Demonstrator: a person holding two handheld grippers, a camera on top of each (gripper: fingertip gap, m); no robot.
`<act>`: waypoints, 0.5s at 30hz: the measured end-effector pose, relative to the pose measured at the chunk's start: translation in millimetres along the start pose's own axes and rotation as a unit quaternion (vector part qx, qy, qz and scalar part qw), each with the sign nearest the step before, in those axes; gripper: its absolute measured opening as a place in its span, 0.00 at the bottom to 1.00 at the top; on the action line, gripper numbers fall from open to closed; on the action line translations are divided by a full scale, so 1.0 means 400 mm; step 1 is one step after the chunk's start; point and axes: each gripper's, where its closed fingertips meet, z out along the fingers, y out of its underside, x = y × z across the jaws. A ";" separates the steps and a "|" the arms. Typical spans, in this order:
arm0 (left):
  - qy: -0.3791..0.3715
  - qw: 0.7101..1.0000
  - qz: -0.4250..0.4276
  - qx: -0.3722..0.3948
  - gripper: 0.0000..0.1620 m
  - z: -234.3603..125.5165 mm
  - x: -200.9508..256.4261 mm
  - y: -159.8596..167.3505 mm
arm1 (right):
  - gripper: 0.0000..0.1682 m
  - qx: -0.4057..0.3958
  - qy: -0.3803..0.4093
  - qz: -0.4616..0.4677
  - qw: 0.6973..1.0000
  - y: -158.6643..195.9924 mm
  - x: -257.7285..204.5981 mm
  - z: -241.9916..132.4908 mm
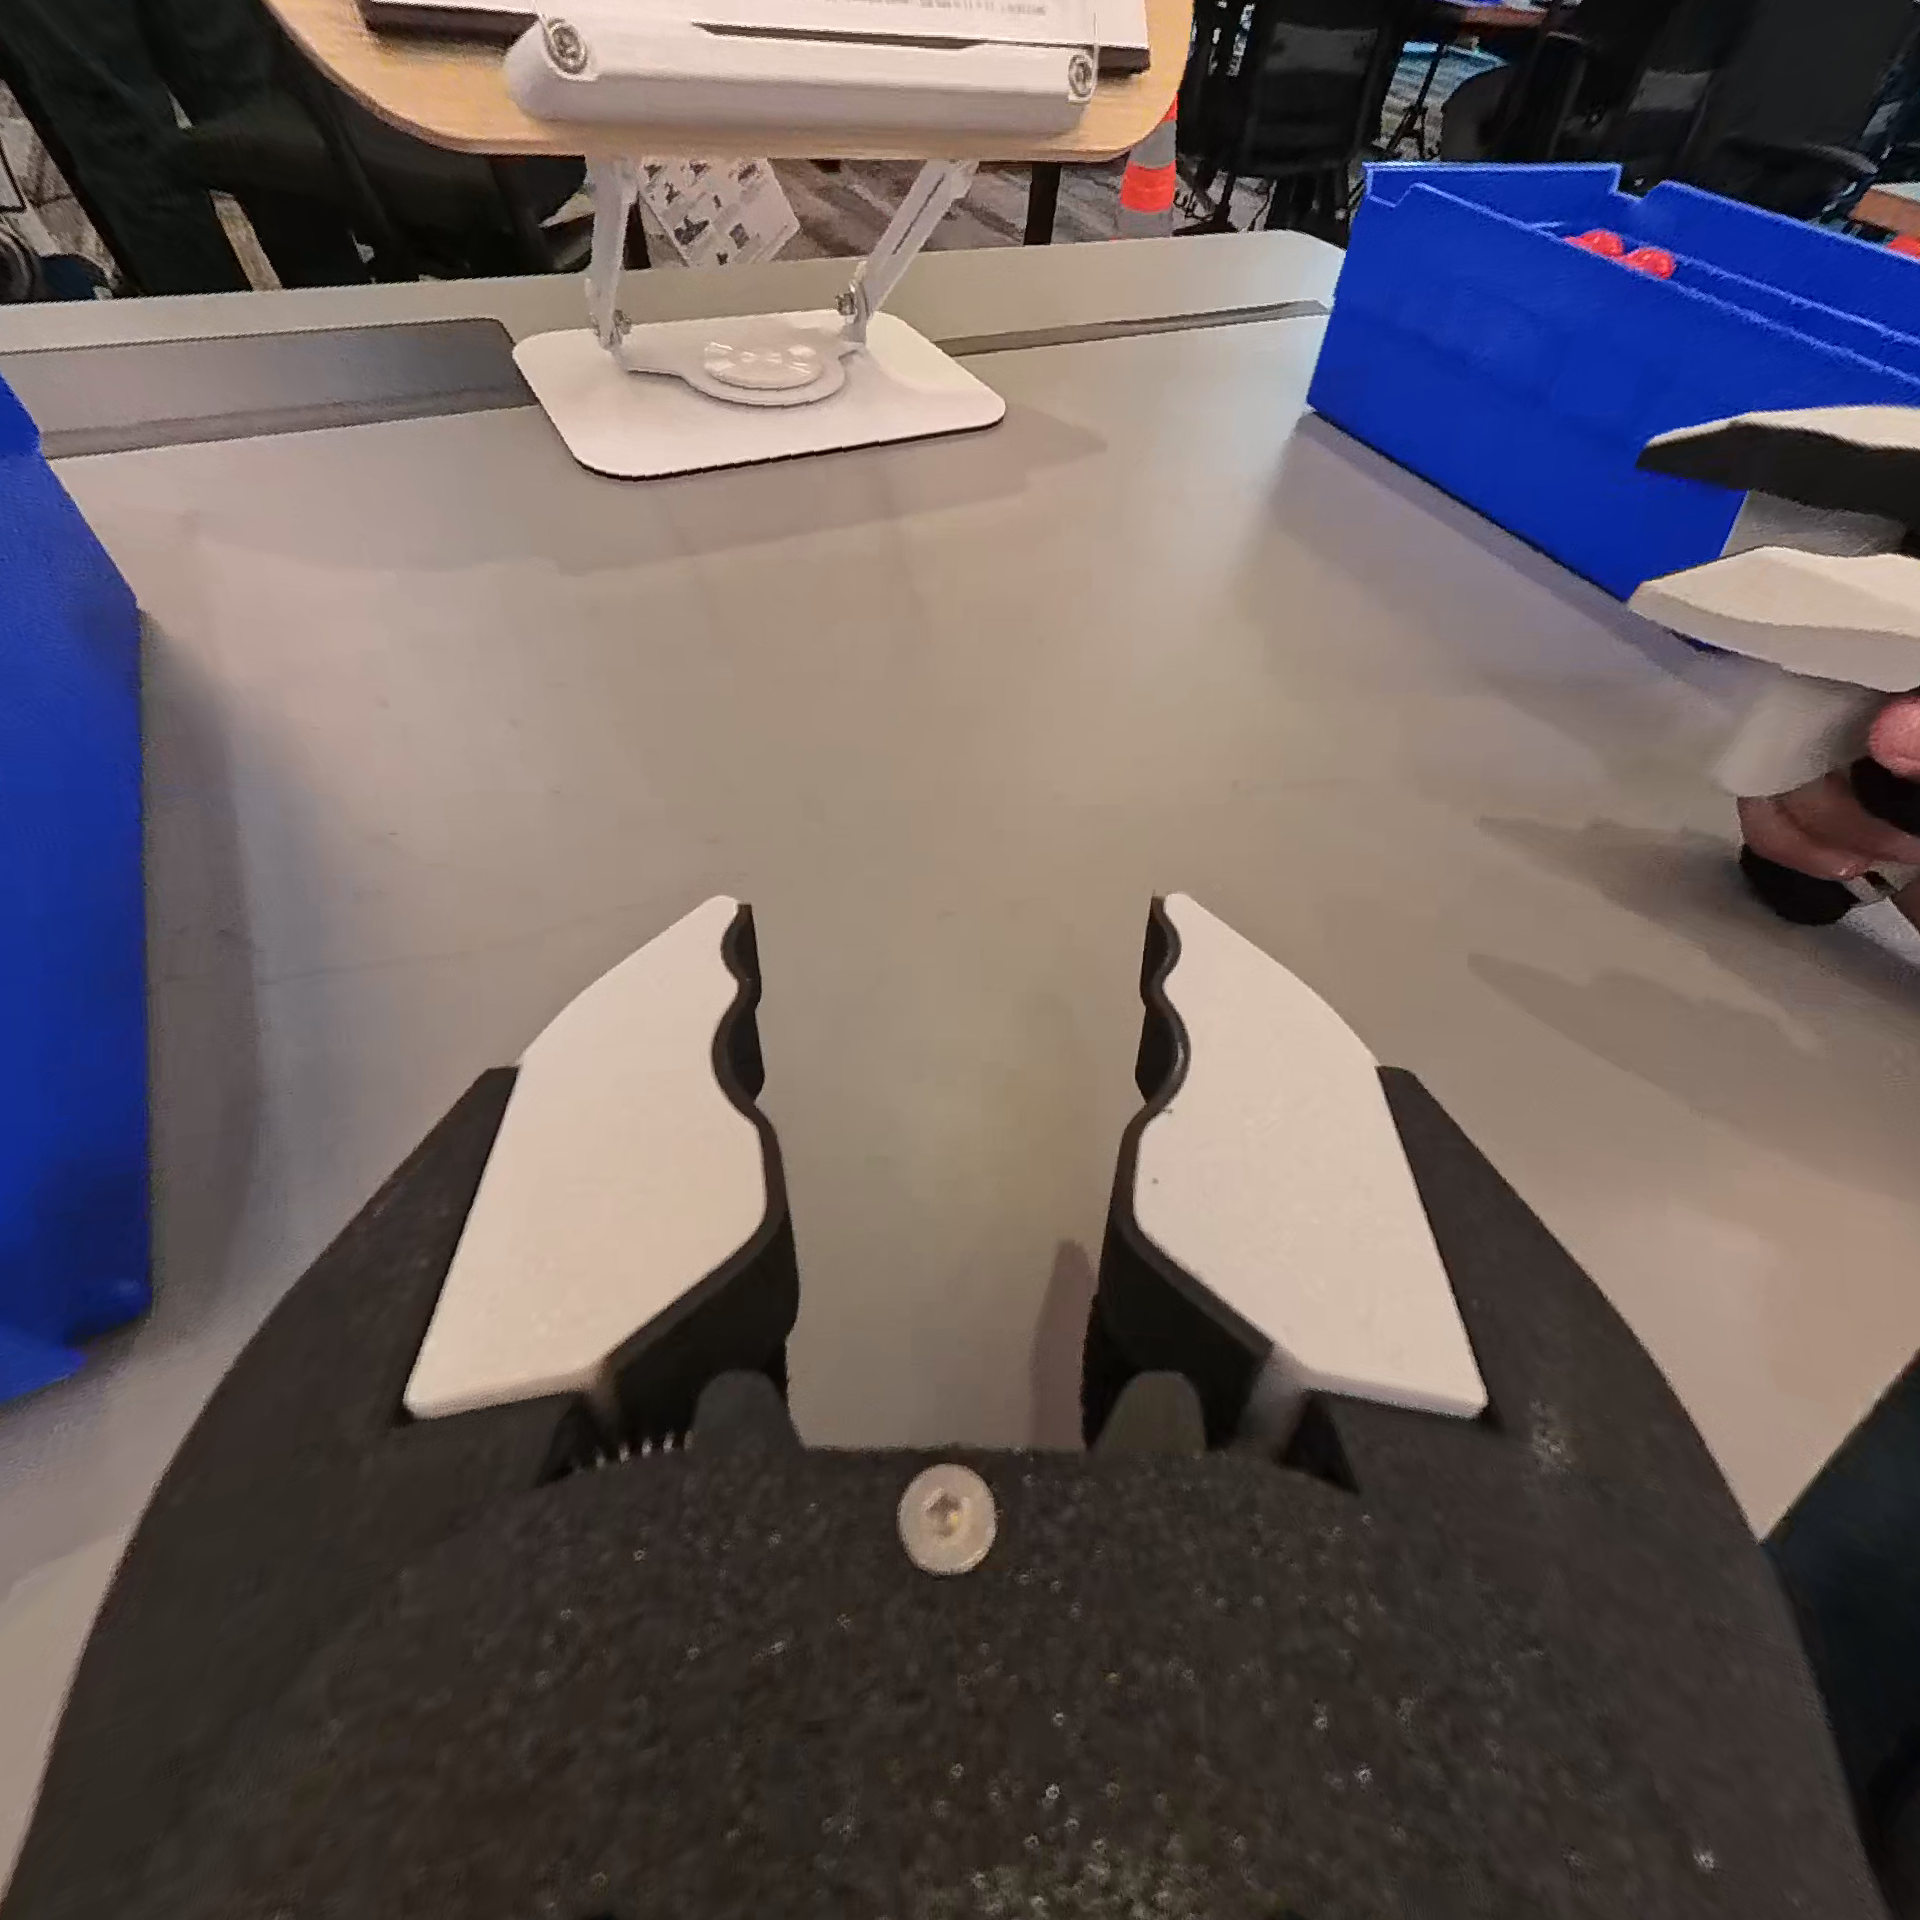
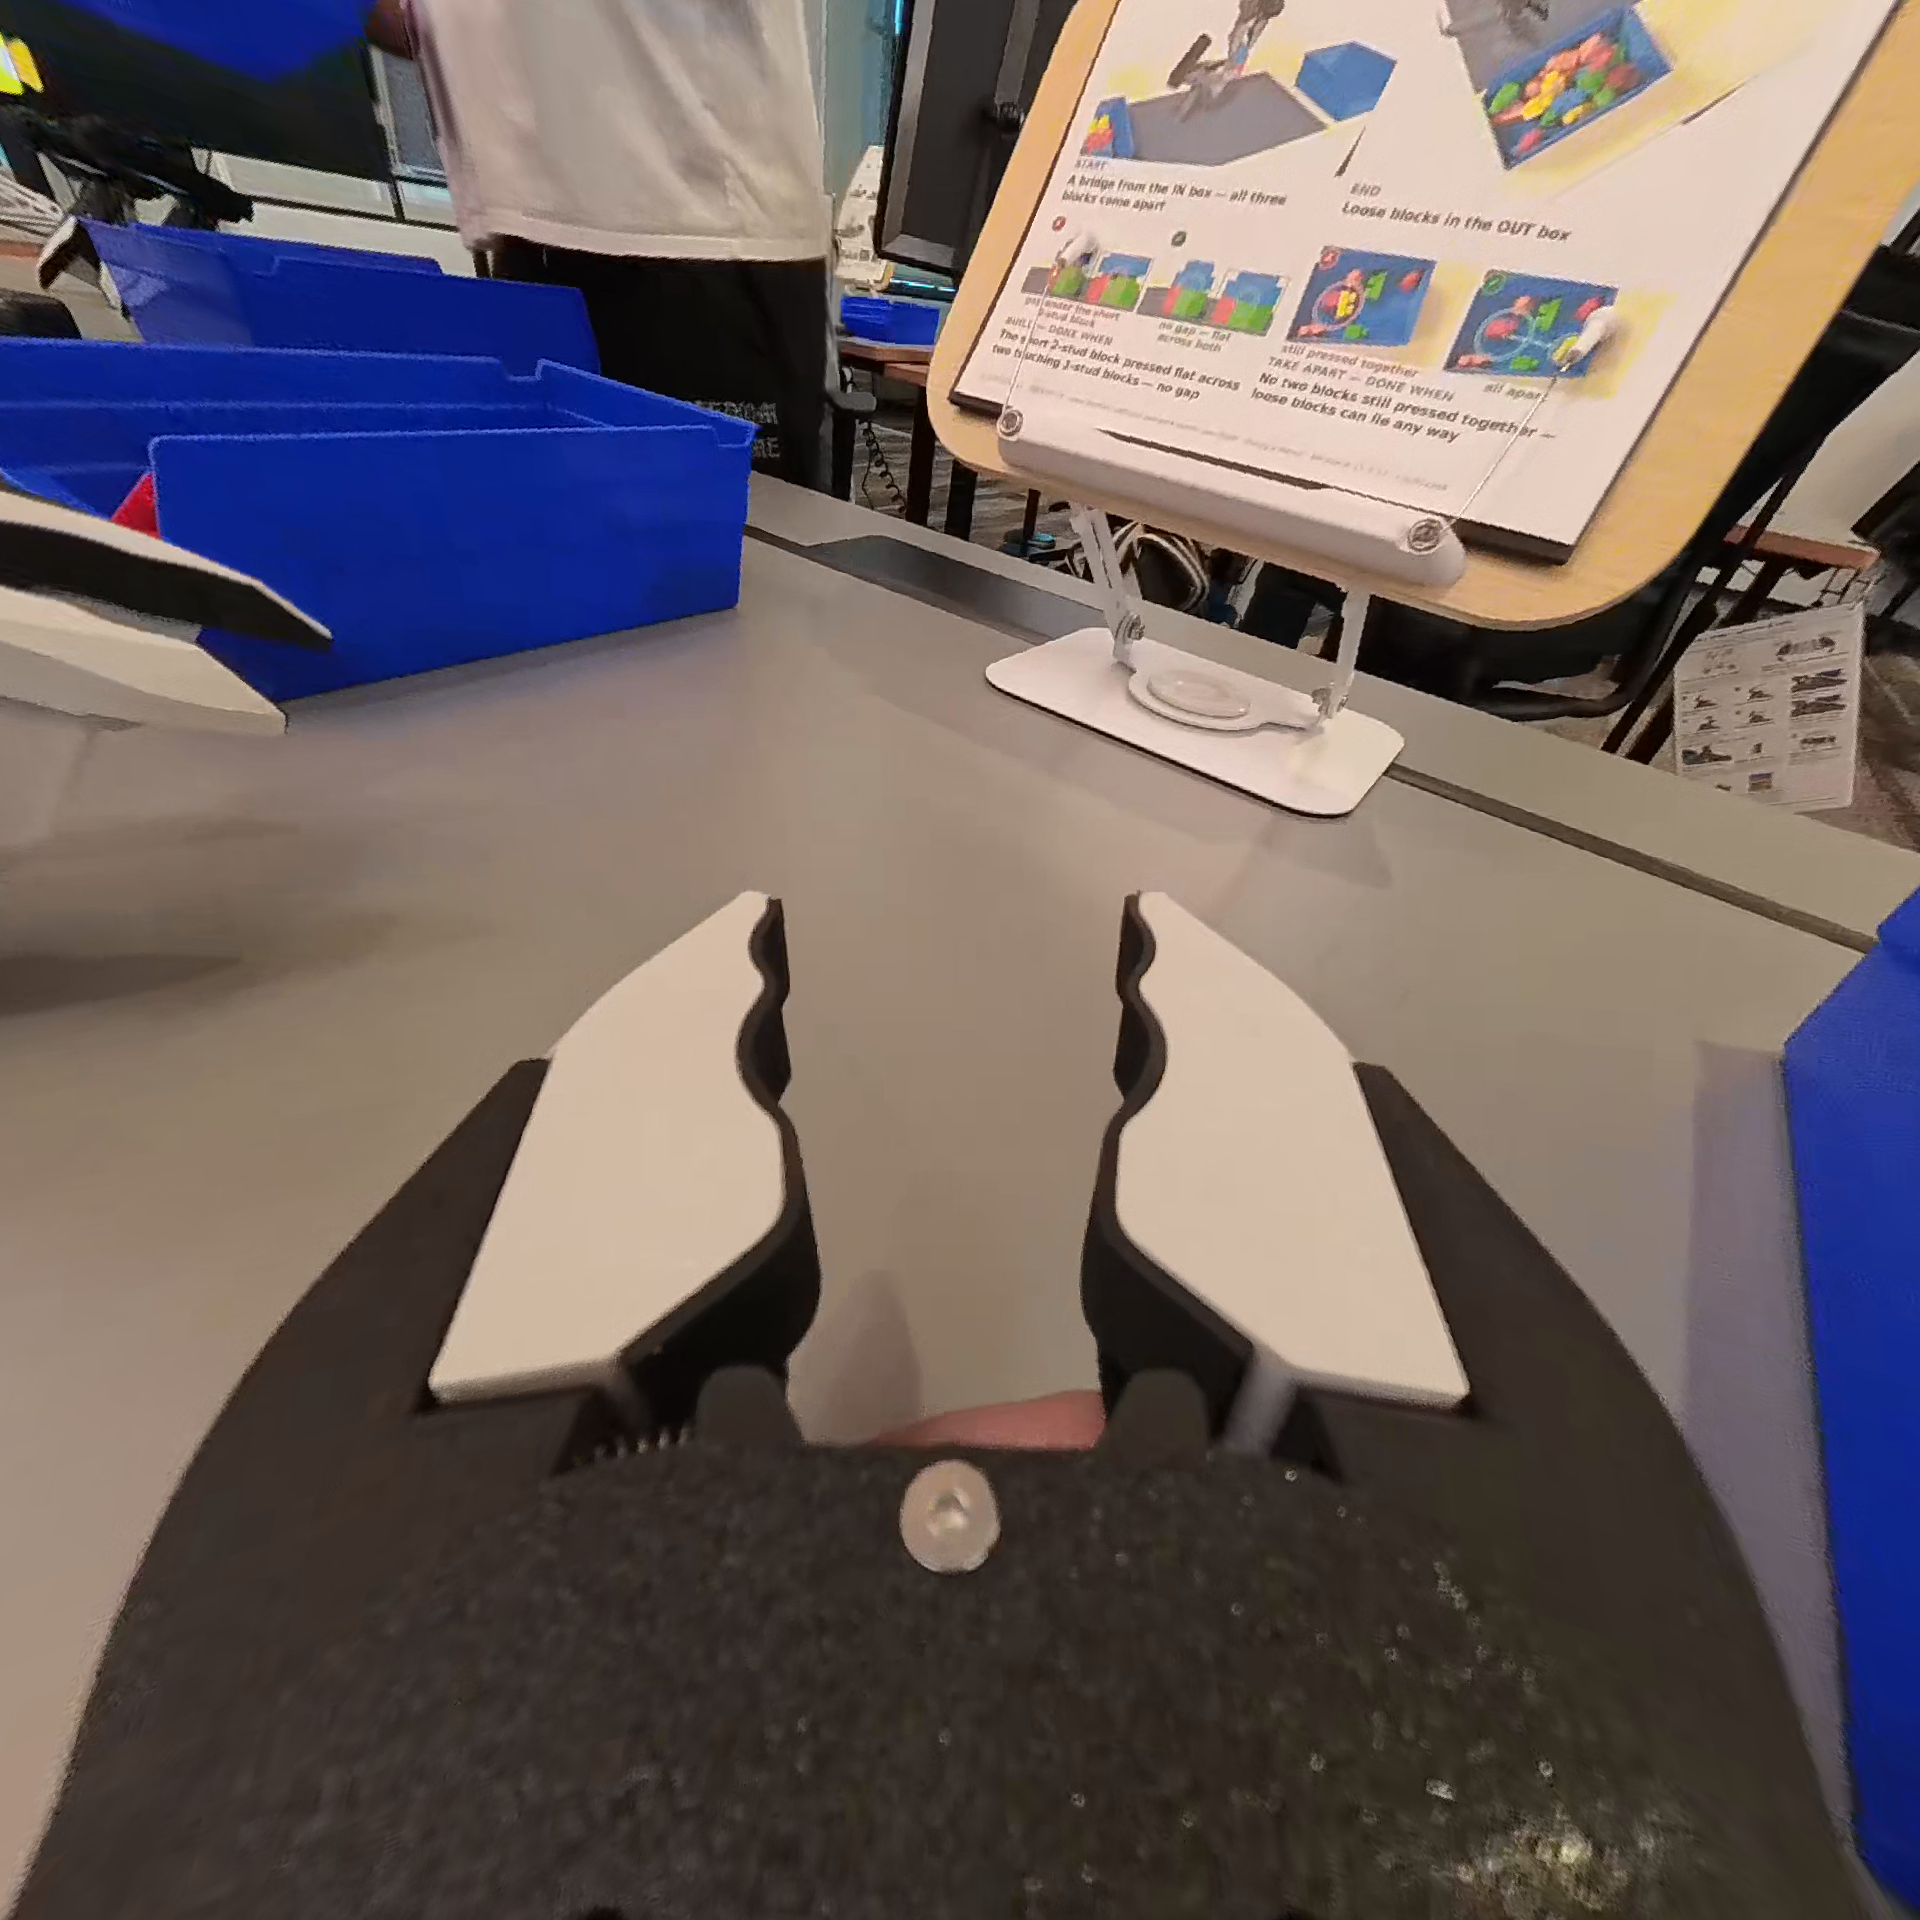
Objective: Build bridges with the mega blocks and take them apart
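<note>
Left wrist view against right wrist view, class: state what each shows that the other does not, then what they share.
Only the left wrist view shows the hand holding the right gripper, and red pieces inside the blue bin on the right. Only the right wrist view shows the front of the instruction sheet on its stand, and a person in a white shirt behind the table. Both show the grey table, the stand's white base, blue bins, and both grippers open and empty; the left gripper hovers over bare table.
</note>
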 end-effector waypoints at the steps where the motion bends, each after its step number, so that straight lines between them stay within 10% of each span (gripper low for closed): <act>1: -0.001 1.000 0.000 -0.004 0.43 0.001 -0.002 0.005 | 0.36 -0.002 -0.001 0.000 1.000 0.001 -0.001 0.002; 15: 0.001 1.000 -0.004 -0.022 0.43 -0.007 0.004 0.028 | 0.33 0.013 -0.004 0.028 1.000 -0.005 0.013 -0.005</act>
